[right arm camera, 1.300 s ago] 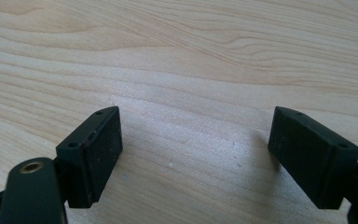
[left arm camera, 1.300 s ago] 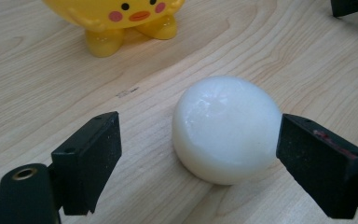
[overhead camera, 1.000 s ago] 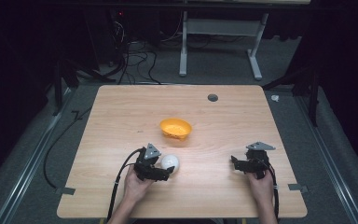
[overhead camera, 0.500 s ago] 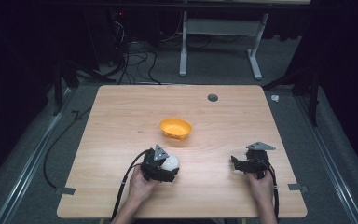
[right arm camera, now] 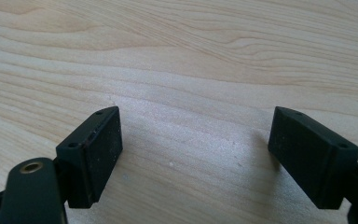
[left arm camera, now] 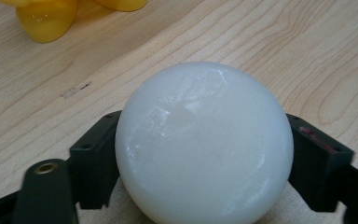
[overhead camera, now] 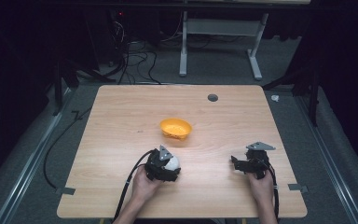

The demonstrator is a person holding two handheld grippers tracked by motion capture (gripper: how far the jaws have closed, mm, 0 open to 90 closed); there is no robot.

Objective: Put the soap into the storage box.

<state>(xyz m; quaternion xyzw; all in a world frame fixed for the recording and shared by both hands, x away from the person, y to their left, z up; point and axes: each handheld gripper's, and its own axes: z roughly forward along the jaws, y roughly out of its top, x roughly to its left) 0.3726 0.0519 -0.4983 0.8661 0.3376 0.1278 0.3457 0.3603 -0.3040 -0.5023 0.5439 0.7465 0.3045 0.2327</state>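
**Gripping a white ball while the other gripper stands open**

Clamping from both sides, the left gripper [overhead camera: 170, 164] holds a smooth, glossy white ball [left arm camera: 204, 144] between its two black jaws. In the left gripper view each jaw presses flat against one flank of the ball, and the ball bulges well above and ahead of them, so the jaws stand about as far apart as the ball is wide. Whether the ball rests on the wood or is lifted just clear of it cannot be told. In the high view the ball [overhead camera: 171, 162] sits at the tip of the left gripper, with the person's left hand [overhead camera: 144, 183] wrapped around the gripper's body behind it.

Ahead of the left gripper, and a little apart from the ball, lies a yellow-orange plastic bowl with a scalloped rim [overhead camera: 175, 128]; its near edge shows at the top of the left gripper view [left arm camera: 46, 21].

The right gripper [overhead camera: 237, 164] rests low over the pale wooden table [overhead camera: 121, 121], well apart from the ball. Its jaws stand wide, with bare wood grain between them and nothing held or touched [right arm camera: 205, 158]. The right hand [overhead camera: 261, 184] holds it from behind.
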